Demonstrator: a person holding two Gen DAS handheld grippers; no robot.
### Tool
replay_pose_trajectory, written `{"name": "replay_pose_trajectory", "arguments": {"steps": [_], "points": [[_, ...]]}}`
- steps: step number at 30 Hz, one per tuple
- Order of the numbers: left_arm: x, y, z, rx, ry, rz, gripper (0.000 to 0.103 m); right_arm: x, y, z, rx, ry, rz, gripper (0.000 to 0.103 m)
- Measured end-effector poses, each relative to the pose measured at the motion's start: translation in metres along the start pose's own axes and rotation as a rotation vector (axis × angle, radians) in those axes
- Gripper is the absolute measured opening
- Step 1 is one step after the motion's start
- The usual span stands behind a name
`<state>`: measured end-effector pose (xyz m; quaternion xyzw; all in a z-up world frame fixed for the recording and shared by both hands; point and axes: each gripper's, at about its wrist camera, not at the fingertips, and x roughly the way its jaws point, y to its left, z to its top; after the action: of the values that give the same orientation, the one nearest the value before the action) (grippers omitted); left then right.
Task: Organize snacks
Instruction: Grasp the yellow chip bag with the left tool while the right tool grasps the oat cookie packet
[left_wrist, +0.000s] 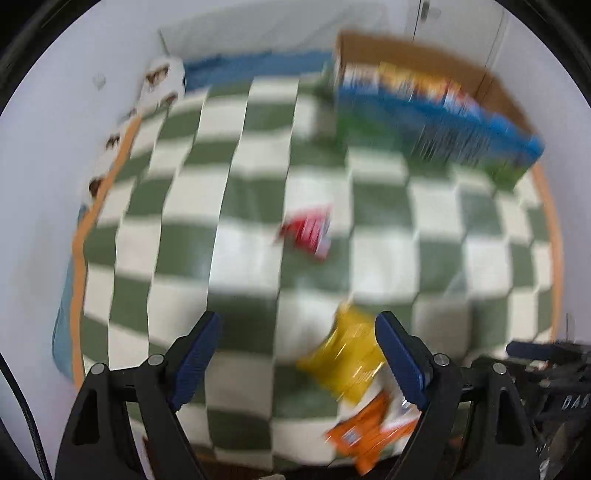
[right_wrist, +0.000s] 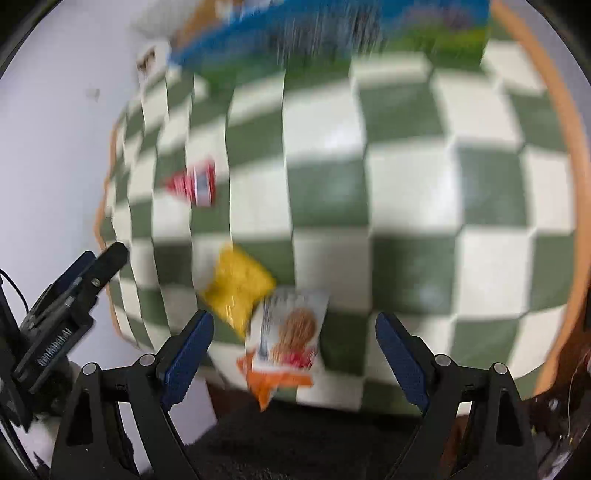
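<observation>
Two open tools above a green-and-white checkered table (right_wrist: 406, 177).
Left tool (left_wrist: 297, 356) and right tool (right_wrist: 294, 354) both gape, empty. Yellow snack packet (right_wrist: 238, 286) touches white-and-orange biscuit packet (right_wrist: 288, 332) at the near edge; red snack packet (right_wrist: 195, 182) lies apart; blue-and-green carton (left_wrist: 436, 125) stands behind.

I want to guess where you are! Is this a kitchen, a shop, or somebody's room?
Probably a room at home, though the blur leaves me unsure. A green-and-white checkered cloth covers a table by a plain white wall, with loose snack packets like the yellow one and a cardboard box of snacks.
</observation>
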<state>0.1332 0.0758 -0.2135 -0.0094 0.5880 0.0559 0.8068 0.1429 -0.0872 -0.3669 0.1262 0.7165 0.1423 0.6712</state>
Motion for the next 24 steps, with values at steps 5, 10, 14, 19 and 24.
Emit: {"name": "replay_pose_trajectory", "arguments": {"steps": [5,10,14,19,24], "points": [[0.03,0.013,-0.039,0.046,0.079,0.044,0.085,0.059,0.02,-0.01,-0.04,0.097,-0.069,0.091],[0.043,0.016,-0.049,0.104,0.1,0.039,0.085,0.096,0.023,-0.014,-0.046,0.136,-0.14,0.064],[0.045,0.0,-0.042,0.192,0.107,-0.003,0.085,0.082,0.012,-0.018,-0.056,0.064,-0.209,0.057],[0.069,-0.04,-0.029,0.331,0.182,-0.096,0.085,0.047,-0.02,-0.012,0.001,-0.041,-0.252,0.057],[0.1,-0.078,-0.025,0.467,0.284,-0.134,0.085,0.028,-0.054,-0.008,0.076,-0.117,-0.256,0.057]]}}
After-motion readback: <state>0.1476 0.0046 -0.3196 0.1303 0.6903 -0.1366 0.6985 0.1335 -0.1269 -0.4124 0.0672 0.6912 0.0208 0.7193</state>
